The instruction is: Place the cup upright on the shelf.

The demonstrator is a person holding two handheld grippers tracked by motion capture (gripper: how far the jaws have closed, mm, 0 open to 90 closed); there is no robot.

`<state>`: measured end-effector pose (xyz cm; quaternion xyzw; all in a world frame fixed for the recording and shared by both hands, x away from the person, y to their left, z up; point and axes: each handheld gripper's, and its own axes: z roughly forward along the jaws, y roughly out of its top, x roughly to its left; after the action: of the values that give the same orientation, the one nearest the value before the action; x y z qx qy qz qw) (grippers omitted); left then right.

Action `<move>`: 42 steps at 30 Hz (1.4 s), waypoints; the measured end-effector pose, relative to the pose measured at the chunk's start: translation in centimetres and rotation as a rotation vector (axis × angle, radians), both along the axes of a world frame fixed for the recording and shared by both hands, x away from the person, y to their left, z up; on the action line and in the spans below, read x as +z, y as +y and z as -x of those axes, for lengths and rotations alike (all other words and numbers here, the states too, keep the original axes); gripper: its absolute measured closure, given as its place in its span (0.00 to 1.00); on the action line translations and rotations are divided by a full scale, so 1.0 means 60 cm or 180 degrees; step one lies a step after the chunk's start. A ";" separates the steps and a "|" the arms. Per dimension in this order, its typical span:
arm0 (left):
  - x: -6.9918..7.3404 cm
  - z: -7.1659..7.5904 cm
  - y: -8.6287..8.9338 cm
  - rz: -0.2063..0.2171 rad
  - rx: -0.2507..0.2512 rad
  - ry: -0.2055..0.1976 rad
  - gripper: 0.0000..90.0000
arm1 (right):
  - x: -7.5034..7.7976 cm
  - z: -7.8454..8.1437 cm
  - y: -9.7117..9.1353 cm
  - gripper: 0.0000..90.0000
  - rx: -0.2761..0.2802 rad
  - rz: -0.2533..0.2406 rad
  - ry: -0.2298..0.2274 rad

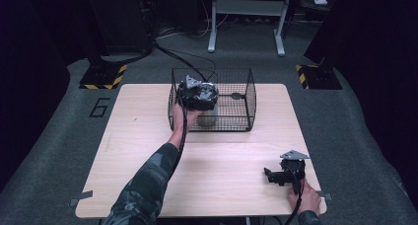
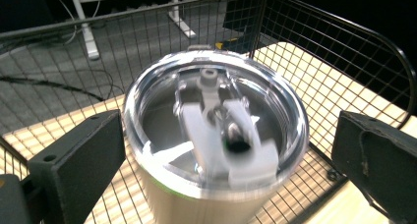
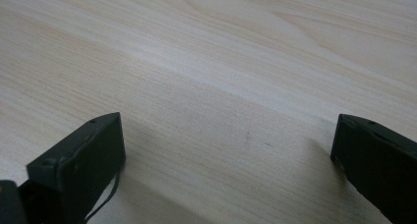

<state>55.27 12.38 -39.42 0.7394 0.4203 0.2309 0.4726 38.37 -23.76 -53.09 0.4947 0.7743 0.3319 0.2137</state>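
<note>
Wooden worktop (image 1: 148, 156), wire basket (image 1: 249, 89) at far edge; tumbler (image 2: 211, 150) inside the basket, not gripped.
Left gripper (image 2: 221, 160) in the basket, fingers wide either side of the lidded tumbler, apart from it; closing and whatever follows remain. Right gripper (image 3: 226, 170) idle near corner, fingers wide over bare wood.

left gripper (image 1: 197, 94): black body, grey 3-cornered plate on top, black cable trailing along the forearm
right gripper (image 1: 282, 175): black, same grey 3-cornered plate, thin black cable
jaws: 2 black flat blocks on each gripper, small screw holes on the upper face
sleeve (image 1: 143, 188): dark camouflage pattern, long
</note>
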 end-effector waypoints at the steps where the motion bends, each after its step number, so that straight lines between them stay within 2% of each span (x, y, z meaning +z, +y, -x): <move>1: 0.001 0.002 0.002 -0.0006 -0.0016 0.0016 0.00 | 0.000 0.000 0.000 0.00 0.0000 0.0000 0.0000; 5: 0.009 0.015 0.011 0.0034 -0.0041 0.0070 0.00 | 0.000 0.000 0.000 0.00 0.0000 0.0000 0.0000; 11: 0.022 0.041 0.026 -0.0002 -0.0118 0.0182 0.00 | 0.000 0.000 0.000 0.00 0.0001 0.0001 0.0000; 15: 0.031 0.066 0.039 -0.0096 -0.0129 0.0200 0.00 | 0.000 0.000 0.000 0.00 0.0000 0.0000 0.0001; 17: 0.035 0.081 0.047 -0.0191 -0.0134 0.0185 0.00 | 0.000 0.000 0.000 0.00 0.0001 0.0001 -0.0001; 20: 0.039 0.101 0.058 -0.0222 -0.0158 0.0197 0.00 | 0.000 0.000 0.000 0.00 0.0000 0.0001 0.0000; 24: 0.038 0.125 0.074 -0.0328 -0.0148 0.0174 0.00 | 0.000 0.000 0.000 0.00 -0.0001 0.0000 0.0000; 34: 0.003 0.173 0.131 -0.0387 0.0002 0.0298 0.00 | 0.000 0.000 0.000 0.00 -0.0002 0.0000 0.0002; 42: -0.045 0.212 0.181 -0.0404 0.0173 0.0411 0.00 | 0.000 0.000 0.000 0.00 -0.0001 0.0001 0.0001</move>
<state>42.54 23.25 -42.13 0.7695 0.4543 0.2216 0.3903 38.37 -23.76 -53.08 0.4948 0.7743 0.3317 0.2136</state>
